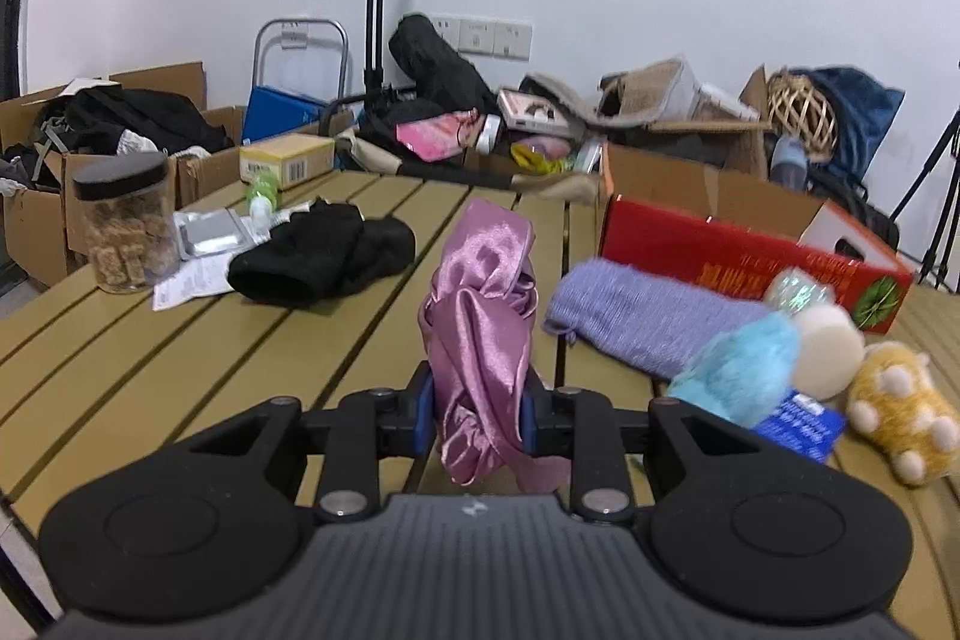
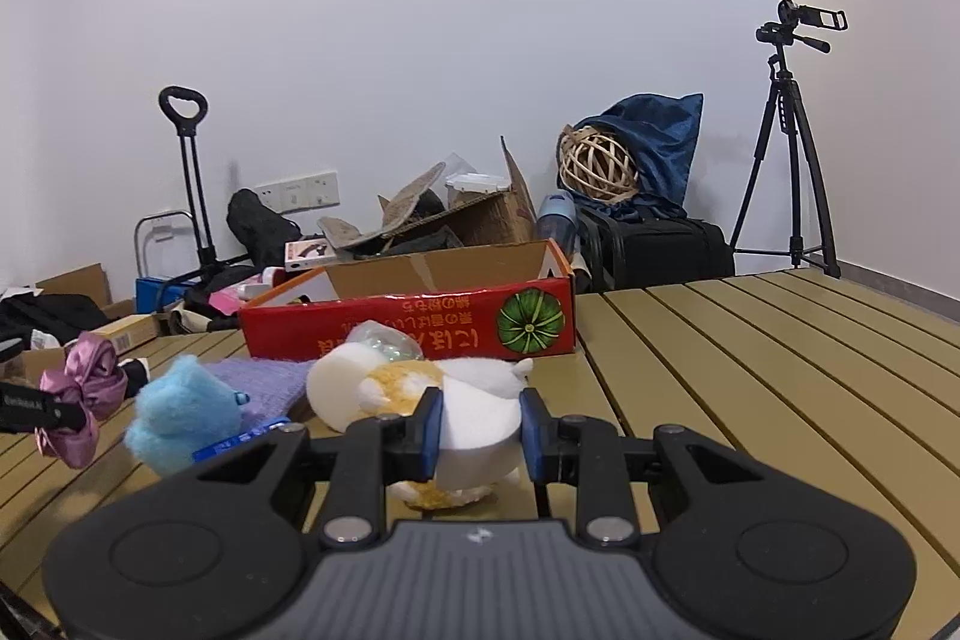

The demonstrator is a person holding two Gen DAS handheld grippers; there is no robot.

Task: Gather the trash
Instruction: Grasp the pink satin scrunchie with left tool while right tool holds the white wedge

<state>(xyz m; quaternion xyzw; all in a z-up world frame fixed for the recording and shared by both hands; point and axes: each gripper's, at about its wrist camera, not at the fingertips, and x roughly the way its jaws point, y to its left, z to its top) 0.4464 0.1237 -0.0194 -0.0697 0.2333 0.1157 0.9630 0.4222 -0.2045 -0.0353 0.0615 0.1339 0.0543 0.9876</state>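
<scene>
Left claw is clamped on the pink satin scrunchie, lifted off the counter. Right claw is closed round a white foam piece w/ a yellow plush just behind. Red box sits at 12 o'clock; I'd judge that's the bin, so carry both over w/o loosening grip.

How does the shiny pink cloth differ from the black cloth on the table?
The pink satin cloth is glossy and hangs bunched, clamped in the left tool; the black cloth is matte and fuzzy. The pink one is lifted off the slatted table; the black one lies flat on it, untouched. Both are soft, crumpled fabric.
</scene>
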